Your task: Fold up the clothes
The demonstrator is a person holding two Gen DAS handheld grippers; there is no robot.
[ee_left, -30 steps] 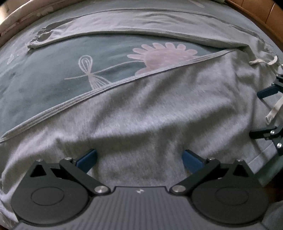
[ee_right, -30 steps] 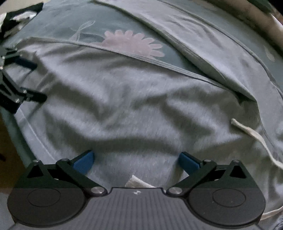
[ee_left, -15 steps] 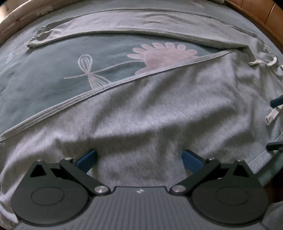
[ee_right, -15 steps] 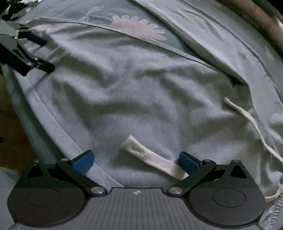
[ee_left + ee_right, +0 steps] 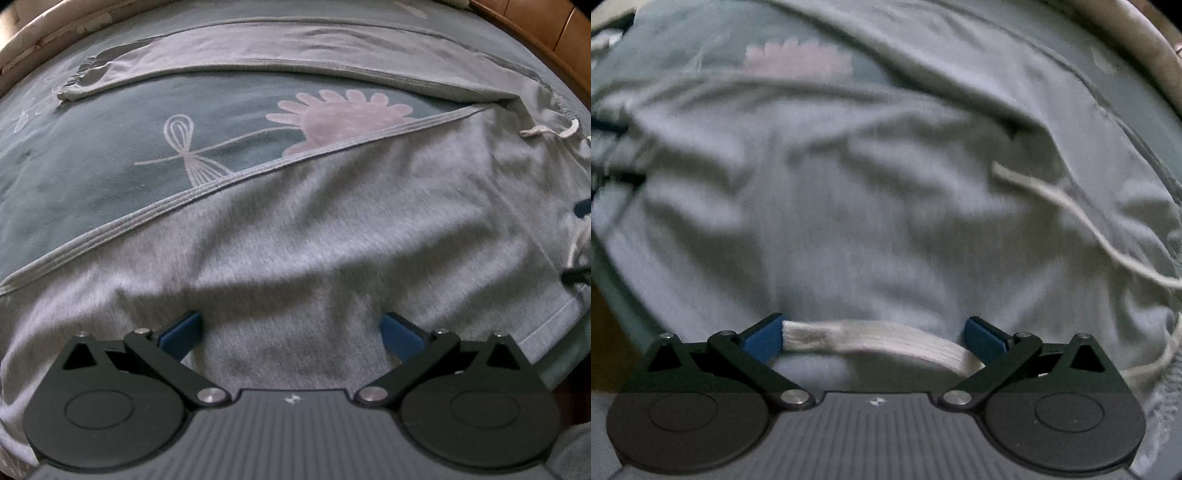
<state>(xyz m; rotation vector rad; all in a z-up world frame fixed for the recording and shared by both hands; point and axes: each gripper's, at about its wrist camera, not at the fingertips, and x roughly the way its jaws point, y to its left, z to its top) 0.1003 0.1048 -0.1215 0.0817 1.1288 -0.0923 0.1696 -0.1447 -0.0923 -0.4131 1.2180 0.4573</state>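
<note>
Near the bottom of each frame, the left tool and right tool are gaping wide over the grey trousers, gripping nothing. The trousers are lying spread on the bed. Before closing, nudge the white drawstring clear so only cloth is pinched.

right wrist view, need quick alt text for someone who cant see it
An open claw hovers low over grey sweatpants, with a flat white drawstring lying across the gap between its blue fingertips. The pants lie rumpled on a grey-green bedspread with a pink flower; the picture is blurred.
</note>
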